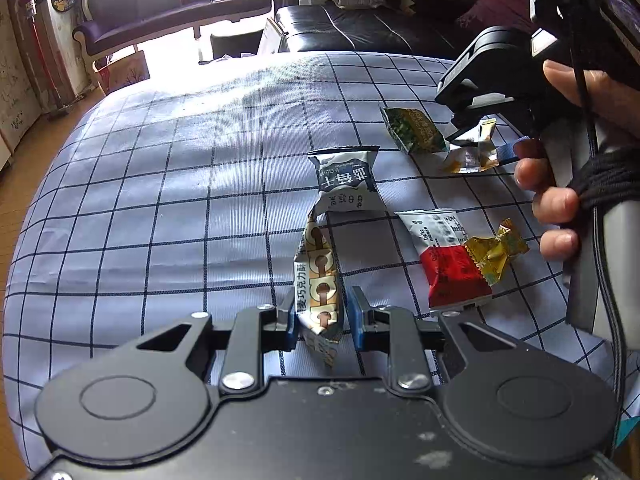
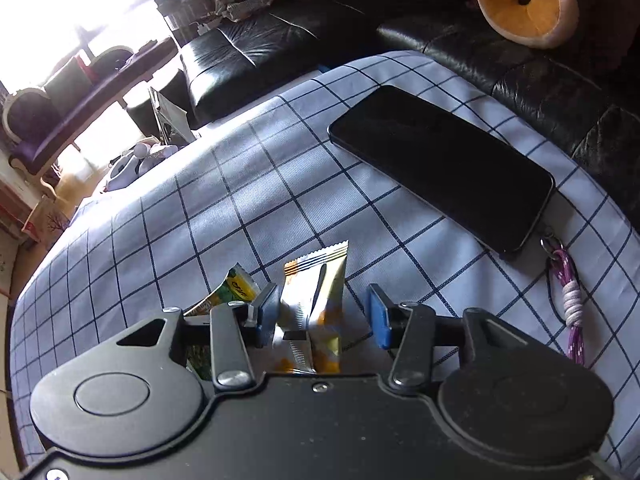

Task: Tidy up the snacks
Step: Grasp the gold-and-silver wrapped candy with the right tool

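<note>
A brown chocolate bar [image 1: 319, 280] is gripped upright by the nearly closed left tool [image 1: 322, 320] above the checked table [image 1: 160, 200]. Farther right, a yellow packet [image 2: 316, 304] stands unpinched between the wide-open right tool [image 2: 324, 312].

The left gripper [image 1: 322, 320] is showing a black matte body with two round discs, flat black link arms and silver screws; its fingers [image 1: 357, 317] are wearing blue pads. The right gripper [image 2: 323, 314] is looking the same: black body, silver screws, blue pads, some pale specks on the plate. In the left view the hand [image 1: 560, 204] is showing beside a grey handle, with black cord wound around it and a thin black cable running down.
</note>
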{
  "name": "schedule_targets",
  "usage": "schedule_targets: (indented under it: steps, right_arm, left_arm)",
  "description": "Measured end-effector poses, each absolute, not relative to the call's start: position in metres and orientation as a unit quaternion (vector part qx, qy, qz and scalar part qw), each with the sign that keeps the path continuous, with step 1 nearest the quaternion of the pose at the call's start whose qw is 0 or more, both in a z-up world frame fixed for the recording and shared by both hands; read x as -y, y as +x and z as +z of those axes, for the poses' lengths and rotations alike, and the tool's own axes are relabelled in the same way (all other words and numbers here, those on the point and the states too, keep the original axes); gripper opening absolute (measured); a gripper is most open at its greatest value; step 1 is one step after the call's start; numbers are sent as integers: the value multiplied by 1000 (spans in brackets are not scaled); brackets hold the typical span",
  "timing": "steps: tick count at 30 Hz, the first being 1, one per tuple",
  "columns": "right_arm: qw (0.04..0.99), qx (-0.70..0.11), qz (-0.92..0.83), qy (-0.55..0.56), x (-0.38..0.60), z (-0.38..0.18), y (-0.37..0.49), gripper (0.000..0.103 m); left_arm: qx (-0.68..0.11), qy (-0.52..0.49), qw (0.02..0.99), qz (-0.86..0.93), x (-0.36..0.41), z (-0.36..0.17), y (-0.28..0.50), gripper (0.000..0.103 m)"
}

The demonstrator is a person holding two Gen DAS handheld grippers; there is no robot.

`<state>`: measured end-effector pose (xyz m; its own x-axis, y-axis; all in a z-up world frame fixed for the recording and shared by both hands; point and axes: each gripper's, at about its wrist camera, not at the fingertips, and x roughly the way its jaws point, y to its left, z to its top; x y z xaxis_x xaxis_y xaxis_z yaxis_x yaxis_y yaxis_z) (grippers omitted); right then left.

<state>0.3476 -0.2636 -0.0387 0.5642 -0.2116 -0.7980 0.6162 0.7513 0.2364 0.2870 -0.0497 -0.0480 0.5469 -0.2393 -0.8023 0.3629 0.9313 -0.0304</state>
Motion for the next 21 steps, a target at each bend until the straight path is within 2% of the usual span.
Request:
schedule_targets:
  steps: [15,21]
  right_arm:
    - [872,-417,-202,156,247,-44,347,60]
    - [888,-413,-176,99,240,-44,330,44]
  left_arm:
    - [-449,65,875,-168,50,-48,289,25]
    - [-449,67,875,-166,51,-48,290,25]
